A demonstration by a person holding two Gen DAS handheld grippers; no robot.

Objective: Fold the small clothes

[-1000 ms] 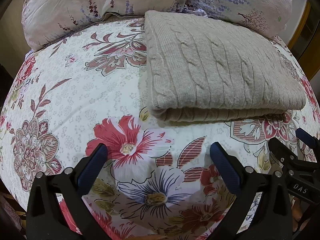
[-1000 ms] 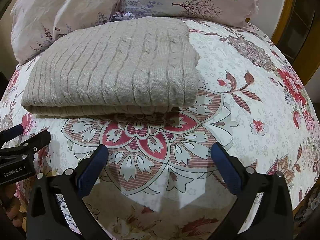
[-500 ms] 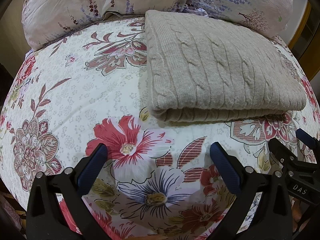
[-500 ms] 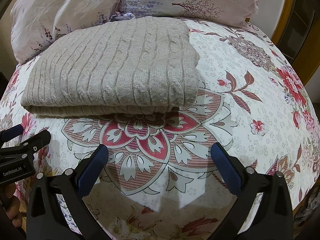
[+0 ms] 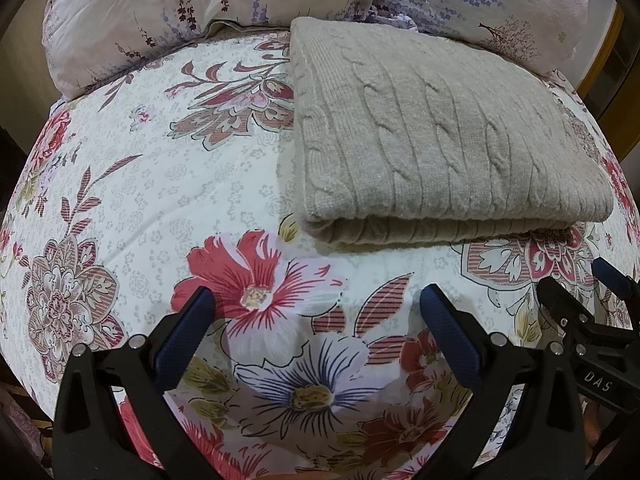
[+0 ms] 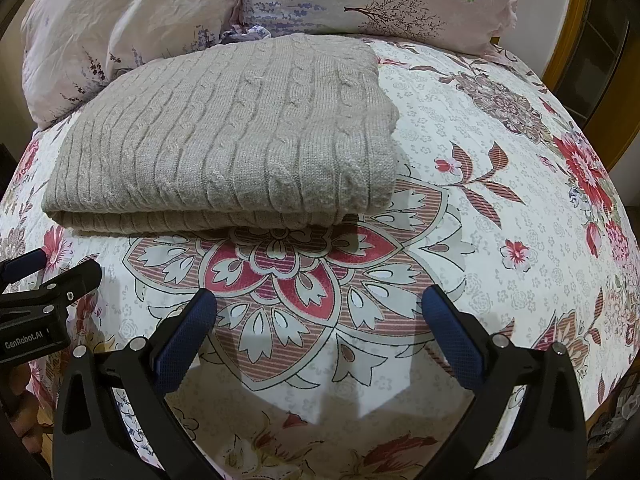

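Left to right. The left gripper (image 5: 314,300) hovers over the near part of the floral bedsheet (image 5: 160,200), its two blue-padded fingers (image 5: 184,332) spread wide apart with nothing between them; only printed flowers show in the gap. In the right wrist view the same gripper appears at the left edge (image 6: 36,276), with a "GenRobot.AI" label on its body. Farther back, in the middle of the bed, lies the beige cable-knit sweater (image 5: 432,136), folded into a flat rectangle with its doubled edge facing the near side; it touches neither gripper. Two pale floral pillows (image 5: 200,12) lie along the far edge of the bed, just behind the sweater. The right gripper (image 6: 318,300) hovers over a large red-and-white medallion printed on the sheet, near the sweater's near right corner, its fingers (image 6: 452,332) likewise held wide apart and empty. At the far right stands a wooden frame (image 6: 568,40).
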